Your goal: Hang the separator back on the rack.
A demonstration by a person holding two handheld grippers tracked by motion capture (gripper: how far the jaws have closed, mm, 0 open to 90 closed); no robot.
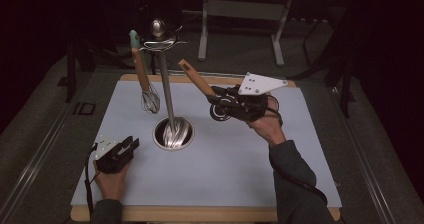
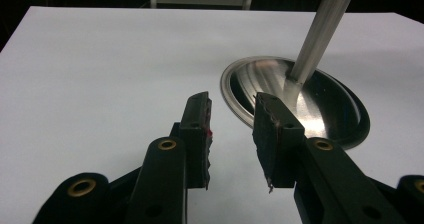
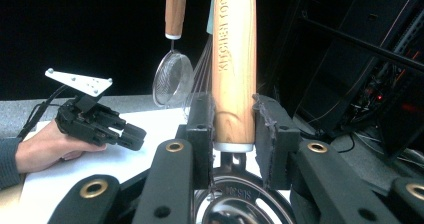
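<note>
A metal utensil stand point(image 1: 166, 91) rises from a round steel base point(image 1: 172, 134) in the middle of the white mat point(image 1: 225, 174). A wooden-handled whisk point(image 1: 149, 100) hangs from its top hooks. My right gripper point(image 1: 216, 100) is held above the mat to the right of the pole, shut on a wooden-handled utensil point(image 1: 194, 75) with a round metal head point(image 1: 220, 111). In the right gripper view both pads point(image 3: 200, 129) press on that handle point(image 3: 234, 59), which is stamped with lettering. My left gripper point(image 1: 131, 145) rests on the mat left of the base, open point(image 2: 232, 101), with nothing between its jaws.
In the right gripper view a small mesh sieve point(image 3: 172, 79) hangs beside whisk wires point(image 3: 200, 74), with the left hand and its gripper point(image 3: 100, 121) farther off. A metal frame point(image 1: 242, 14) stands beyond the table. The steel base point(image 2: 300, 99) lies just ahead of the left jaws.
</note>
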